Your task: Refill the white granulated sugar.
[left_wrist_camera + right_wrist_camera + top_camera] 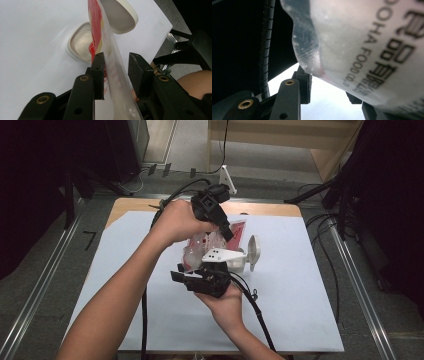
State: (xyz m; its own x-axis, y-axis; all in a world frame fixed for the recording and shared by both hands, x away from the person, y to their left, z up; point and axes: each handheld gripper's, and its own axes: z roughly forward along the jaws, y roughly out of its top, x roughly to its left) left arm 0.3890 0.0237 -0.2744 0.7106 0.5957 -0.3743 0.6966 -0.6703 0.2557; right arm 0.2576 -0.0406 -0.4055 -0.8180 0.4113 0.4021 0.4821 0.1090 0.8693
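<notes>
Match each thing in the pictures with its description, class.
Things:
1. pouch
2. tub
3. sheet

Descriptions:
a. white, spread over the tabletop
b. white, open, standing on the sheet
c. red and clear, held up between black jaws

Pairs: 1-c, 2-b, 3-a

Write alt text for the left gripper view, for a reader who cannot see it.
A red and white plastic pouch stands edge-on between the left tool's two black jaws; one pad lies against it, the other stands off with a gap. Beyond it, on the white table cover, sits an open white container, and a white lid shows above.
</notes>
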